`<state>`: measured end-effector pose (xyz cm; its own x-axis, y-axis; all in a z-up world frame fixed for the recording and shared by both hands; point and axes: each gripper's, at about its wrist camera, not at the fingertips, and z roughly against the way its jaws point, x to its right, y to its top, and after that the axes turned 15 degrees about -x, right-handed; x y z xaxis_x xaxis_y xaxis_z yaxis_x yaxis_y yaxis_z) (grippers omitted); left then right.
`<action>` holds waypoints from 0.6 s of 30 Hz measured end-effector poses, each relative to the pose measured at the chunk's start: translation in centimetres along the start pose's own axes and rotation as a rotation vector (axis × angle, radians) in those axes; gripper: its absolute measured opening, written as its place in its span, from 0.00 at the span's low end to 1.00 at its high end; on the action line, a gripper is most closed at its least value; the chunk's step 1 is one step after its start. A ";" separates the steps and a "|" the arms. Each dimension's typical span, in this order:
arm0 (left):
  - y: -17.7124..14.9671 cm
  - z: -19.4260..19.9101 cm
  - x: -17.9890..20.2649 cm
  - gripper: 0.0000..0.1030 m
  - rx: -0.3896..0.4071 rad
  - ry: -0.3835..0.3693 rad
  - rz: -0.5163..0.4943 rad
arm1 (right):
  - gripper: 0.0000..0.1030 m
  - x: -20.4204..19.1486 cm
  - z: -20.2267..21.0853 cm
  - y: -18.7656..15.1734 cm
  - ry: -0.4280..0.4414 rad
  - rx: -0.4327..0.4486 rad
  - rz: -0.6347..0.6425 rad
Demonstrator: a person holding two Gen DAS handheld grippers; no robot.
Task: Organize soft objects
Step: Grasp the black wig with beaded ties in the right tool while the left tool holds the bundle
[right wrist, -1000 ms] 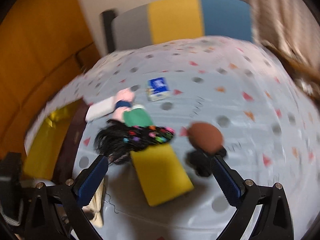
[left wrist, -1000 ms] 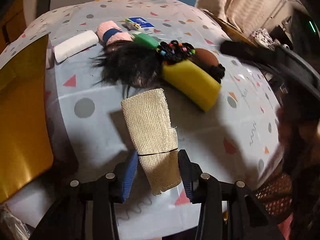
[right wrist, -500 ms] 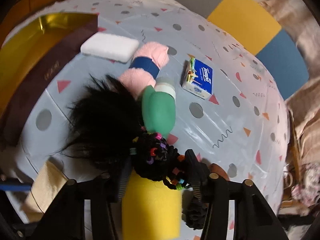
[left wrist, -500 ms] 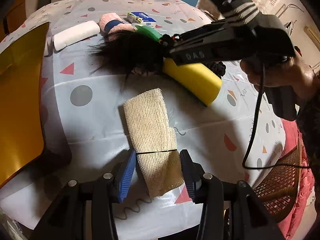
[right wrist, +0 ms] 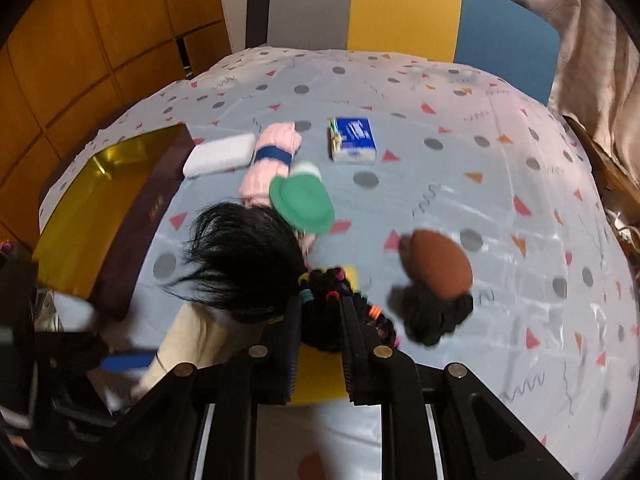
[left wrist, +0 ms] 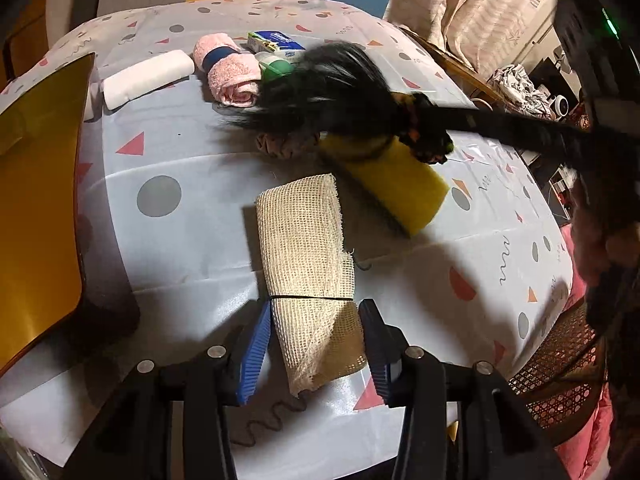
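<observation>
Hair ties, a beaded black bunch of them (right wrist: 340, 300), sit pinched between the closed jaws of the right hand-held gripper (right wrist: 318, 320), which have just been closing on them, and the bunch is lifted just above the yellow sponge (left wrist: 394, 178). The trouble is the black wig (right wrist: 244, 264): its strands look tangled into the bunch and trail up with it, so I'd judge a quick pull could drag the wig across the desk (right wrist: 480, 168) and knock the green bottle (right wrist: 304, 200) or the pink rolled towel (right wrist: 272, 156) out of place. The narrow bite on springy elastics could also slip. Meanwhile the left hand-held gripper (left wrist: 316, 344) straddles the near end of the beige mesh cloth roll (left wrist: 306, 248), jaws part-open and hugging its sides; whether they actually clamp it I cannot tell, and a loose grip would let the roll unfurl.
</observation>
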<state>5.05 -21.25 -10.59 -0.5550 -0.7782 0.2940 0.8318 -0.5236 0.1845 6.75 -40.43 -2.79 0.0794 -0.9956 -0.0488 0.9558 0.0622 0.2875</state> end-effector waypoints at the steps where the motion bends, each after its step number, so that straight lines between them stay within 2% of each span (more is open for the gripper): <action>1: 0.0 0.0 0.0 0.43 -0.002 0.001 0.001 | 0.18 -0.2 -0.2 -0.4 0.020 -0.016 0.007; 3: -0.2 0.2 -0.1 0.43 -0.003 -0.001 0.007 | 0.18 -1.0 -0.4 -1.0 0.033 -0.045 0.043; 6: -0.1 0.1 -0.3 0.44 -0.008 -0.003 0.016 | 0.21 -2.1 -1.0 -1.5 -0.005 -0.054 0.092; 8: 0.0 0.2 -0.3 0.44 -0.012 -0.008 0.021 | 0.41 -2.2 -1.1 -1.5 -0.015 -0.036 0.102; 9: 0.0 0.3 -0.4 0.44 -0.013 -0.010 0.025 | 0.57 -2.2 -1.0 -1.6 -0.019 -0.023 0.105; 10: 0.0 0.3 -0.4 0.44 -0.014 -0.012 0.028 | 0.64 -2.3 -0.8 -1.5 -0.030 -0.005 0.111; 13: 0.0 0.3 -0.4 0.45 -0.018 -0.009 0.032 | 0.66 -2.7 0.1 -1.3 -0.067 0.030 0.156; 14: 0.1 0.3 -0.4 0.45 -0.019 -0.008 0.033 | 0.68 -2.7 0.3 -1.1 -0.087 0.035 0.171; 16: 0.1 0.2 -0.2 0.46 -0.021 -0.003 0.028 | 0.82 -3.1 0.3 -0.7 -0.134 0.032 0.229; 18: 0.3 0.2 -0.1 0.46 -0.027 -0.001 0.029 | 0.82 -3.4 -0.7 -0.1 -0.174 0.001 0.264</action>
<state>5.38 -21.26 -10.42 -0.5303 -0.7930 0.3000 0.8472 -0.5096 0.1504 6.55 -36.99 -3.30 0.2753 -0.9420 0.1921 0.9083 0.3204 0.2691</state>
